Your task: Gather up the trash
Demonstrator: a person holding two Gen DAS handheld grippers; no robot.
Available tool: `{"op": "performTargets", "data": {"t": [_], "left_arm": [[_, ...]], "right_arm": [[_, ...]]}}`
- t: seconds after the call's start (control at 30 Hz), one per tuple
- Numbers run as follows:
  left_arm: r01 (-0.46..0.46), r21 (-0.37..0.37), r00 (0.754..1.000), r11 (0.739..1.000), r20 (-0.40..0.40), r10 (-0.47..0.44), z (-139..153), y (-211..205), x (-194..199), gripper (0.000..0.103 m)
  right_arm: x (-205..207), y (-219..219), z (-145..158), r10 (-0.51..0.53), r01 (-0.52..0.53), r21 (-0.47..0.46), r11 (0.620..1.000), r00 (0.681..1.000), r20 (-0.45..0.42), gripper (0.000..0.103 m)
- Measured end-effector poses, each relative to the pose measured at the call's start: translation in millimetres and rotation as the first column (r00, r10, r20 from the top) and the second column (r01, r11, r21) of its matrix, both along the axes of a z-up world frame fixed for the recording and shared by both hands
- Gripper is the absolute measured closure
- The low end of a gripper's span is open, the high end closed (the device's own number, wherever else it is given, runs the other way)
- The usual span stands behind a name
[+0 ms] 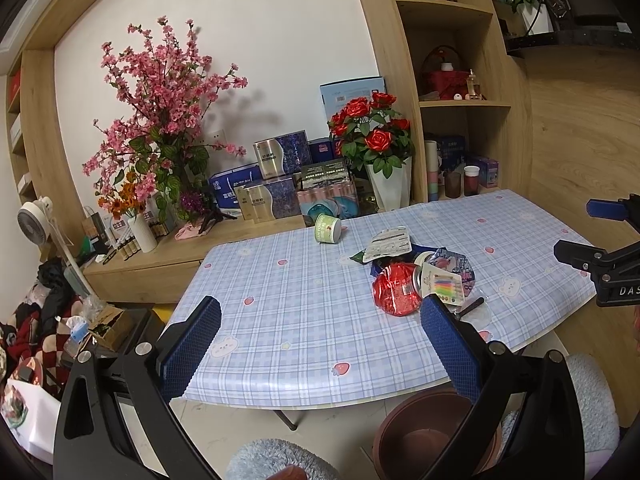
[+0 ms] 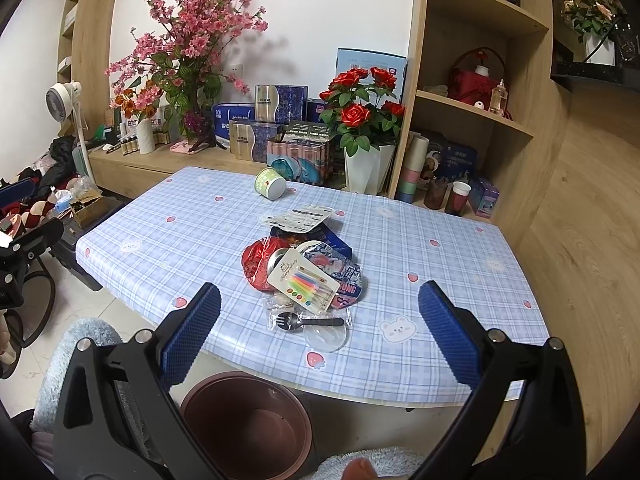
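Observation:
A heap of trash lies mid-table: a red foil wrapper (image 1: 394, 289) (image 2: 260, 261), a candle card (image 1: 444, 282) (image 2: 306, 280), a blue printed wrapper (image 2: 346, 274), a white pouch (image 1: 389, 242) (image 2: 300, 216), a wrapped black fork (image 2: 310, 322) and a clear lid (image 2: 325, 337). A green paper cup (image 1: 328, 229) (image 2: 271, 183) lies on its side farther back. A brown bin (image 1: 434, 434) (image 2: 246, 424) stands on the floor under the table's near edge. My left gripper (image 1: 320, 344) and right gripper (image 2: 320, 336) both hang open and empty before the near edge.
The table (image 1: 280, 300) (image 2: 420, 248) wears a blue plaid cloth. Behind it are a low cabinet with boxes, a pink blossom arrangement (image 1: 160, 112), a red rose pot (image 1: 376, 148) (image 2: 364, 128) and shelves (image 2: 472, 112). A fan (image 1: 38, 220) and floor clutter sit at the left.

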State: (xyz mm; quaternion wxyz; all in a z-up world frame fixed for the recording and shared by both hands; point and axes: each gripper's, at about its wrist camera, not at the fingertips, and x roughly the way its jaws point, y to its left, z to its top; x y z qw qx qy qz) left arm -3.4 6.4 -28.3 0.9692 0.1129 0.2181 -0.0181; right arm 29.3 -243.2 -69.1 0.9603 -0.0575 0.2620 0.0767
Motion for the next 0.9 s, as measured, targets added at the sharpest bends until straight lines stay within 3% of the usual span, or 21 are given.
{"op": "performTargets", "data": {"t": [0.9], "left_arm": [[-0.002,-0.008,1.000,1.000,-0.010,0.002,-7.3,2.3,0.4,0.005]], "right_arm": [[1.6,-6.3,-2.4,-0.005,0.005,0.001,1.000,1.000,-0.007,0.006]]}}
